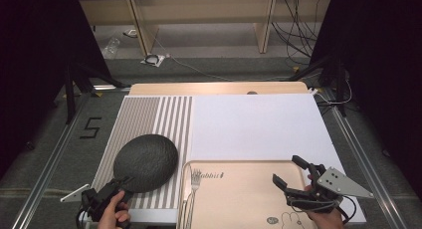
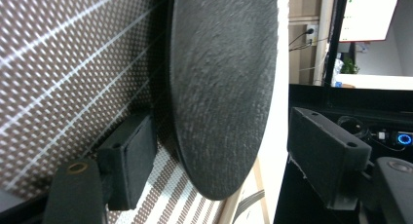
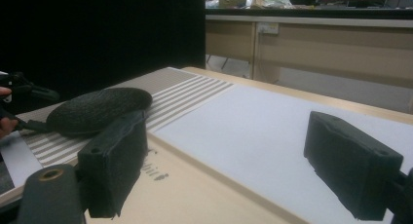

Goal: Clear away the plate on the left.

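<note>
A dark, rough-textured round plate [image 1: 146, 162] lies on the striped placemat [image 1: 149, 114] at the front left. My left gripper [image 1: 122, 181] is at the plate's near edge. In the left gripper view the plate [image 2: 219, 87] stands between the jaws of the left gripper [image 2: 224, 146]. One pad [image 2: 131, 156] is close under the plate and the other pad [image 2: 321, 151] stands clear of it, so the gripper is open. My right gripper [image 1: 287, 170] hovers open over the right part of the wooden tray [image 1: 239, 199], with nothing between its jaws [image 3: 234, 156].
A fork [image 1: 195, 181] lies along the tray's left side. A white mat [image 1: 254, 124] covers the table's right half behind the tray. The right gripper view shows the plate [image 3: 97, 109] far left and the tray [image 3: 195, 195] below. Desks and cables stand beyond the table.
</note>
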`<state>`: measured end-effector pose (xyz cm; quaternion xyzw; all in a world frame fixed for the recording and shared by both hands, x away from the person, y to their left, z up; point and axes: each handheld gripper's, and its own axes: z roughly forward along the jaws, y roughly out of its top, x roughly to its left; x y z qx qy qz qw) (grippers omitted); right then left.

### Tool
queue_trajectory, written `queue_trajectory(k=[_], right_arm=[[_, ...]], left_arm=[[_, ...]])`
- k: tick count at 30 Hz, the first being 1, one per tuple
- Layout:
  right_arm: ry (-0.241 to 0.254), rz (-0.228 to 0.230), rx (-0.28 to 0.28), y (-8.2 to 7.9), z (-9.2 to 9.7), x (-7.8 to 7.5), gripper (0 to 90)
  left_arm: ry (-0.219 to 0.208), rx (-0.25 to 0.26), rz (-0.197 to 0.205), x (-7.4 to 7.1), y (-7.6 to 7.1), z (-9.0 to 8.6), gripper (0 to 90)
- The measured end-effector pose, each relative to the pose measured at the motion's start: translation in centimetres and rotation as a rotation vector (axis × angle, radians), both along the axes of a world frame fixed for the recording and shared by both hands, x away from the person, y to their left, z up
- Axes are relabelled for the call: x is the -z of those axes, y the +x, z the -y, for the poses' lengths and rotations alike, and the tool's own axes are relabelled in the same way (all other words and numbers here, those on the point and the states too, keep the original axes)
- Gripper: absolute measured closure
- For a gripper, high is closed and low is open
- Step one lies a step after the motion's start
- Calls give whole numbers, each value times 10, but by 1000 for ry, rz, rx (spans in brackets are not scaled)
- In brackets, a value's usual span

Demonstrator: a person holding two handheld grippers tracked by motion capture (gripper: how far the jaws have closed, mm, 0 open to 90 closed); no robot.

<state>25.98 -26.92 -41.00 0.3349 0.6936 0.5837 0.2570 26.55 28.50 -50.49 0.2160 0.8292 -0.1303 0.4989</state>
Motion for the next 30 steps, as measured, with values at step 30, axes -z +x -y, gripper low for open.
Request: queue_trajectory(k=[30], right_arm=[[-2, -11, 3, 0, 0, 1, 174]], left_arm=[[-32, -72, -9, 15, 7, 14, 603]])
